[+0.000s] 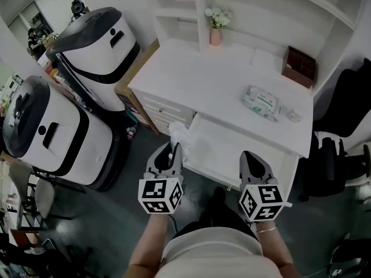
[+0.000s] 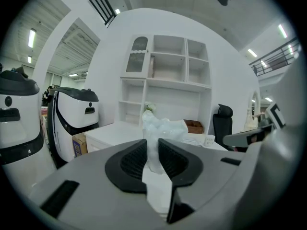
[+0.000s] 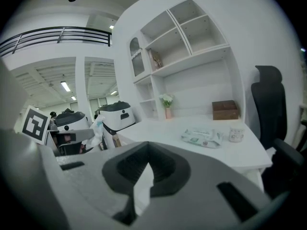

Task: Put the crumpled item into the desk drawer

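The left claw [image 2: 152, 152] is clamped on the white crumpled item [image 2: 163, 128], holding it in the air just beside the 9 o'clock edge of the open drawer [image 1: 229, 149] below the white surface [image 1: 191, 74]. The right claw [image 3: 144, 162], closed and empty, hovers near the drawer's 5 o'clock corner.
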Motion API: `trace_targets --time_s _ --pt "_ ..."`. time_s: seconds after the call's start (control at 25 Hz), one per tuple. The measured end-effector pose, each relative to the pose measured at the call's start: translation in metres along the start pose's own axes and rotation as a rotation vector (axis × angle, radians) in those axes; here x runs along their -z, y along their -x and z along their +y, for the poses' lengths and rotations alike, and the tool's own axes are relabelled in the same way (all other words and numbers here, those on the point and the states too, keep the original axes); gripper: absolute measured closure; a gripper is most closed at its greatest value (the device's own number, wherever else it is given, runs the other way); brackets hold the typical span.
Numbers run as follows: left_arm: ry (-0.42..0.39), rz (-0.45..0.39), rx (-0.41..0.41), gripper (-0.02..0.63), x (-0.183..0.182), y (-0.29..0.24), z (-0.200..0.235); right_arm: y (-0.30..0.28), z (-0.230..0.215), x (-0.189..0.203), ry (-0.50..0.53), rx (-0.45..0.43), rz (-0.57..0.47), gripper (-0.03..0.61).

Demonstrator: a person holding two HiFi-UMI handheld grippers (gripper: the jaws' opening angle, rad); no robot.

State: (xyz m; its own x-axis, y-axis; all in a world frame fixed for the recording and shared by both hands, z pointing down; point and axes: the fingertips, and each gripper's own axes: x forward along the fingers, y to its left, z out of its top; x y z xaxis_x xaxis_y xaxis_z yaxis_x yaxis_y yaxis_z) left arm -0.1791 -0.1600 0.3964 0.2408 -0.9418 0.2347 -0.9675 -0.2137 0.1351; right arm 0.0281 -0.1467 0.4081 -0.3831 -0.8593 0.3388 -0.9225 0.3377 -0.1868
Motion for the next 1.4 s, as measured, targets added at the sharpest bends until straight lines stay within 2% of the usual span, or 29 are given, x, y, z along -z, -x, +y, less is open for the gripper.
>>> trace_targets --time_s 0.4,0.64,1.12,1.4 --pt "-0.020 0.064 0.010 0.549 0.012 -0.044 -0.005 -0.027 -0.018 -0.004 -0.015 -0.008 0.029 0.577" --pt "-0.042 0.122 0.025 0.549 0.032 -0.074 -0.012 -0.036 -0.034 -0.005 -0.032 0.003 0.042 0.577" --pt "-0.022 0.345 0.059 0.549 0.109 -0.128 -0.028 -0.044 -0.048 0.004 -0.052 -0.003 0.090 0.577" --pt "-0.082 0.473 0.079 0.548 0.142 -0.152 -0.039 -0.046 -0.059 0.008 -0.066 0.003 0.103 0.577"
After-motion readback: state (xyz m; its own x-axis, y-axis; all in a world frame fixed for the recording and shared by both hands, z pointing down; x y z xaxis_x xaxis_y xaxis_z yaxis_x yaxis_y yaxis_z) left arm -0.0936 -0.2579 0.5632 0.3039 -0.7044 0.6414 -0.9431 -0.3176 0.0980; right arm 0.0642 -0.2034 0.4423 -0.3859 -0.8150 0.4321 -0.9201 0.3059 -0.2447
